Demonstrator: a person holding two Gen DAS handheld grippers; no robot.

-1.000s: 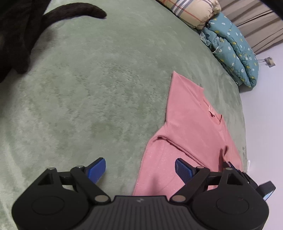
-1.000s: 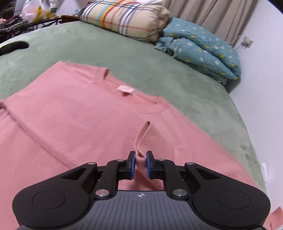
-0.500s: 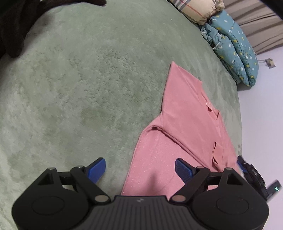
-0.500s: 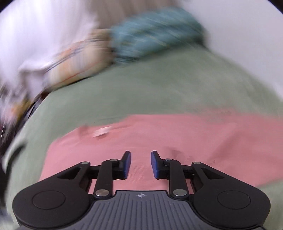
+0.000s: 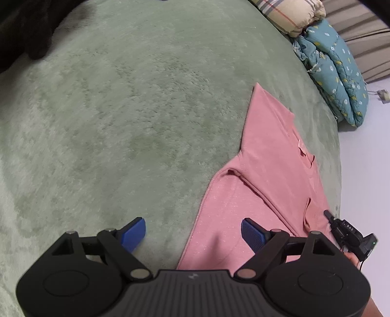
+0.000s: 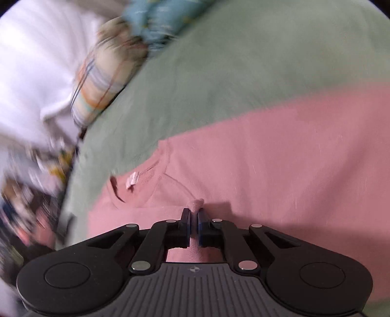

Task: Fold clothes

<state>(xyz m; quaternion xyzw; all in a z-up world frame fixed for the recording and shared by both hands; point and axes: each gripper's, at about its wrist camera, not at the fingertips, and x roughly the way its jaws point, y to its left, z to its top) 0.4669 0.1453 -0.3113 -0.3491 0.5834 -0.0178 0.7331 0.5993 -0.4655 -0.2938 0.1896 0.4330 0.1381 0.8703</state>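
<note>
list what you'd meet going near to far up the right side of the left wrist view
left gripper → pink shirt → green blanket → teal quilt → plaid quilt

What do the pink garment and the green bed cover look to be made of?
Pink garment: likely cotton jersey knit, matte, with ribbed neckline and sewn seams. Green bed cover: seemingly plush fleece or short-pile velour; its mottled nap shows brushed patches. Fibre content can't be confirmed.
</note>
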